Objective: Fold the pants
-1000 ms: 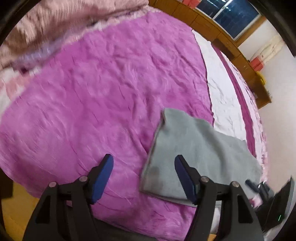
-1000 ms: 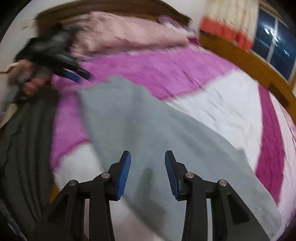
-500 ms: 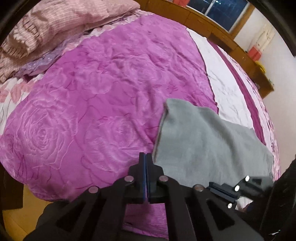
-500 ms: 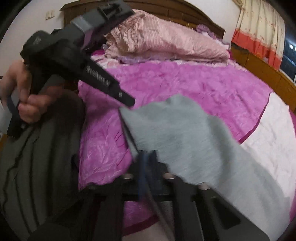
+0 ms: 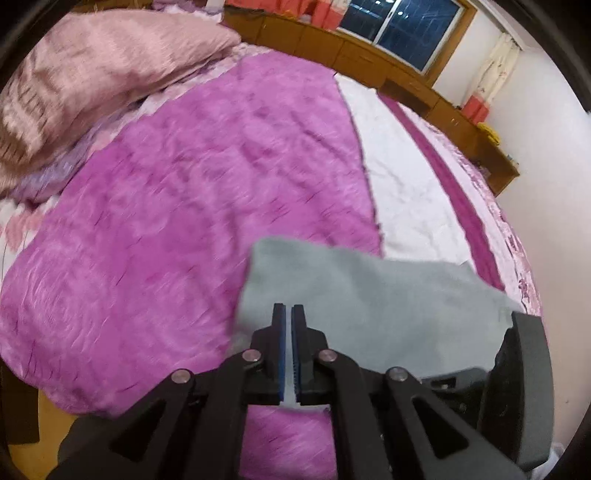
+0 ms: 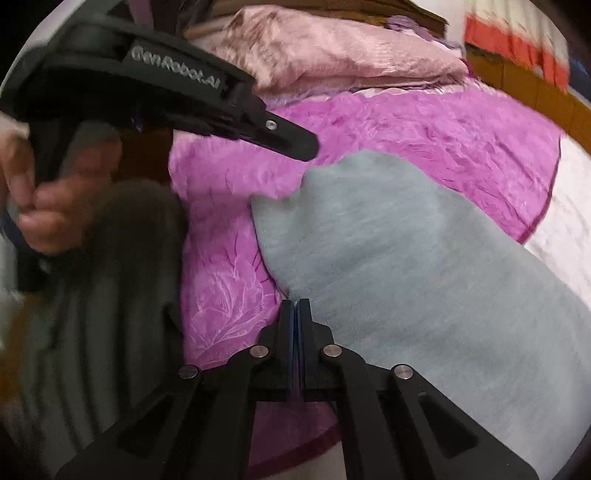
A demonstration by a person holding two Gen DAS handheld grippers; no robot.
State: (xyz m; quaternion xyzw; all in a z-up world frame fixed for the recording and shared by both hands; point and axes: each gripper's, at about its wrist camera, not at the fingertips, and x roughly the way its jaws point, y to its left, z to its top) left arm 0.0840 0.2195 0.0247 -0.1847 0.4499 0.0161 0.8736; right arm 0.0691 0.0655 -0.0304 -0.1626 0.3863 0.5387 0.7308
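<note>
Magenta quilting covers the bed, with pink pillows far beyond the jaws. Grey pants lie spread ahead and to the right of both tools. The left gripper pinches a thin fold of the pants' near edge; the right gripper is clamped on the same edge, its jaws pressed together.

A wide bed fills the room, spread with a magenta rose-patterned quilt that carries a white panel and a darker magenta stripe toward its far side. A pink striped pillow lies at the head against a dark wooden headboard. Low wooden cabinets run under a window showing night outside. The wall is white. A curtain with an orange band hangs by the window.
</note>
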